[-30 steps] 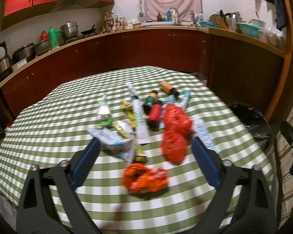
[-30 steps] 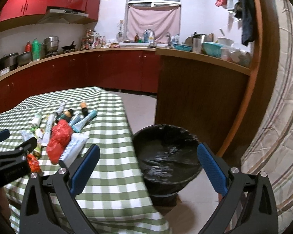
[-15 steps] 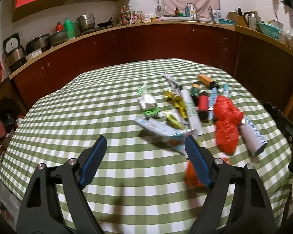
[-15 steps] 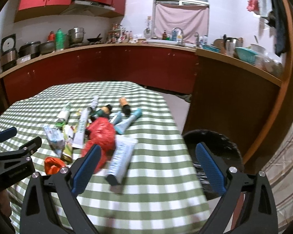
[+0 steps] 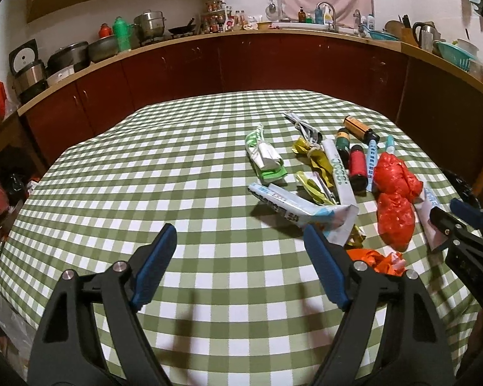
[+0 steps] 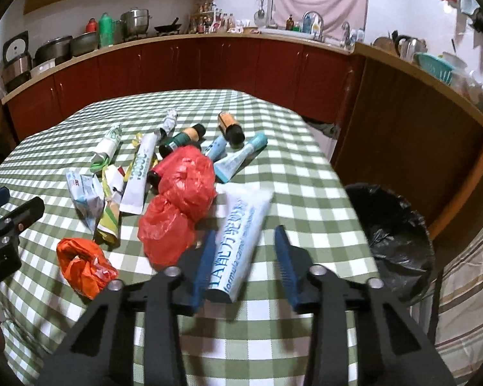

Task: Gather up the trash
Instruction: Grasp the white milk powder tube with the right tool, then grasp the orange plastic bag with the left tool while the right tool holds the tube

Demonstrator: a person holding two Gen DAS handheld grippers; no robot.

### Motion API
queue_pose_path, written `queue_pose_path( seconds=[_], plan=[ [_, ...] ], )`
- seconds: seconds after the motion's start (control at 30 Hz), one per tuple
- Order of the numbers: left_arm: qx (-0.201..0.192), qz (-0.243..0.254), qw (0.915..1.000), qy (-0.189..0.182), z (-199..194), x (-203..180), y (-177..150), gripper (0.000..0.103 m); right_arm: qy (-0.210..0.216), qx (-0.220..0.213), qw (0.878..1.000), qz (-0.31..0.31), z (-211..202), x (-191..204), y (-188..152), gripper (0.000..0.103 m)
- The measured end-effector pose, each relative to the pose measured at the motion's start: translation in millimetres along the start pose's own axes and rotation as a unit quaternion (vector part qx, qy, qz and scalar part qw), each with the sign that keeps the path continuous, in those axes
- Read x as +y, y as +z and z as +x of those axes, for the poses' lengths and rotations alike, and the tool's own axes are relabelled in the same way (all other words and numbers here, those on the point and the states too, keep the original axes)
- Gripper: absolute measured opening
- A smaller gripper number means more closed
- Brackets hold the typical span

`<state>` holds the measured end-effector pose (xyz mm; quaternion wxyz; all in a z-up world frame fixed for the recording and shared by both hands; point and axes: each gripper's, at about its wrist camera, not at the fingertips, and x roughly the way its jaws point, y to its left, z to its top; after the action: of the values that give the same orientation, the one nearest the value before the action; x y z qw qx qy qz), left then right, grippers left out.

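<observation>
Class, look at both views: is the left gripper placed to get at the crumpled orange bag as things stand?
Probably yes. The orange bag lies just outside the left gripper's right-hand finger, with bare tablecloth around it; nothing lies over it. The jaws stand wide with nothing between them.

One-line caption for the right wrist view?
Right gripper closing around a white tube on the checked table, bin alongside.

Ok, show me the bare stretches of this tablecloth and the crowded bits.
Bare tablecloth: the whole side left of the green-and-white wrapper, out to the cabinet-side edge, and the strip under the open left gripper. Crowded: the right side, with red bags, tubes and small bottles. The right gripper is closing around the large white tube beside the bin.
</observation>
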<state>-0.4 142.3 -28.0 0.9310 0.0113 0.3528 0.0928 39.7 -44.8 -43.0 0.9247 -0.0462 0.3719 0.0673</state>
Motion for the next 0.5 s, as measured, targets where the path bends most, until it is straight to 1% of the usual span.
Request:
queue_pose_path(
  seconds=[0.03,0.07,0.17,0.37,0.5],
  plan=[
    [0.001,0.001,1.0,-0.002,0.8,-2.0,0.0,0.079,0.002,0.003,1.0,0.0,1.1,0.7,-0.9,0.023],
    [0.001,0.001,1.0,-0.003,0.6,-3.2,-0.3,0.079,0.006,0.007,1.0,0.002,1.8,-0.6,-2.0,0.02],
    [0.001,0.003,1.0,-0.006,-0.4,-7.8,-1.2,0.079,0.01,0.002,1.0,0.005,-0.8,-3.9,-4.0,0.014],
    [0.0,0.008,0.9998,-0.019,-8.0,-24.7,-0.9,0.079,0.004,-0.01,1.0,0.01,-13.8,-20.6,-8.9,0.013],
    [-0.002,0.014,0.9992,-0.038,-14.6,-40.4,-1.5,0.079,-0.009,-0.022,1.0,0.013,-26.9,-40.6,-15.0,0.013]
  ],
)
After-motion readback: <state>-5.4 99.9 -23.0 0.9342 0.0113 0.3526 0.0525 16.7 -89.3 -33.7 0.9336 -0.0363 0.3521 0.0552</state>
